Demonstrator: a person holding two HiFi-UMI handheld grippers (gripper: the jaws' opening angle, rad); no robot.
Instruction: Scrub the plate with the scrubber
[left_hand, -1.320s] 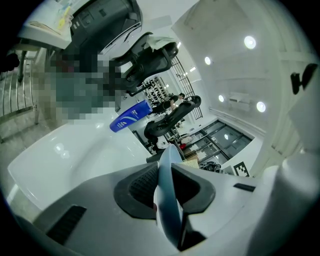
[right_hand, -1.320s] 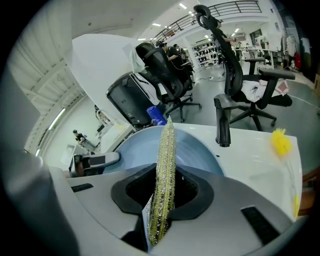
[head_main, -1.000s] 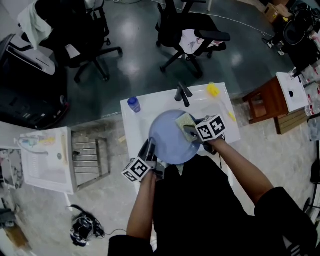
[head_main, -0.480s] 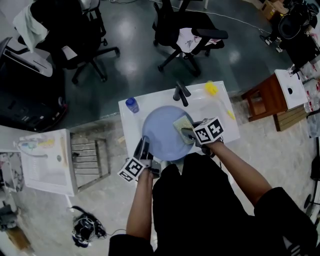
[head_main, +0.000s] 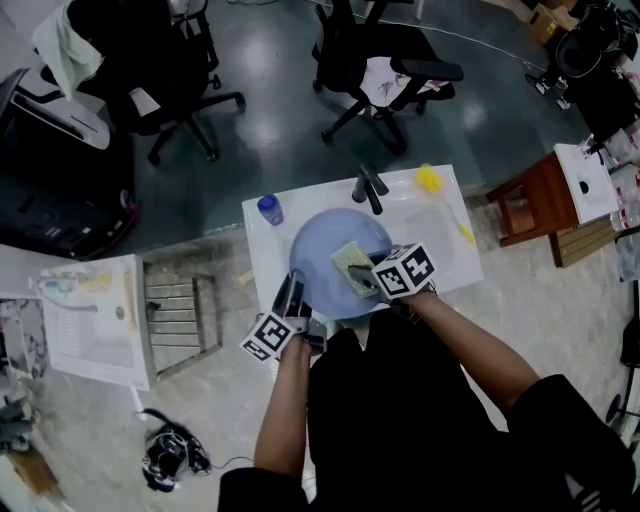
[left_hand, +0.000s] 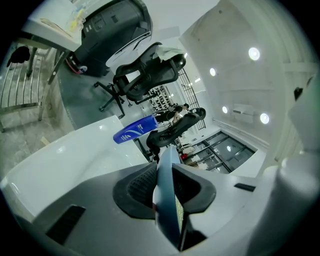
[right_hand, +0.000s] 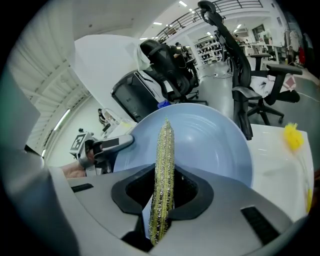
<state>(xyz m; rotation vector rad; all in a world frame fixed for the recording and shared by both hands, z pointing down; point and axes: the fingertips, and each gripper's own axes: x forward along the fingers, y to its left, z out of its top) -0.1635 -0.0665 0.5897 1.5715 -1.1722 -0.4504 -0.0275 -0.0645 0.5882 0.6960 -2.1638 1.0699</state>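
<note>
Over the white worktop (head_main: 262, 262), the round pale-blue plate (head_main: 318, 250) is held up tilted, face reachable. At its seven o'clock rim the left tool (head_main: 293, 297) pinches it edge-on to steady it, jaws just eased slightly wider. The right tool (head_main: 363, 280) clamps the flat yellow-green scrubber (head_main: 348, 262), seemingly against the face at four o'clock.

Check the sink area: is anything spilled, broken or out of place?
Nothing stands out. The left gripper grips the blue plate by its rim over the white sink; the right gripper holds the scrubber against it. No spill or damage shows.
</note>
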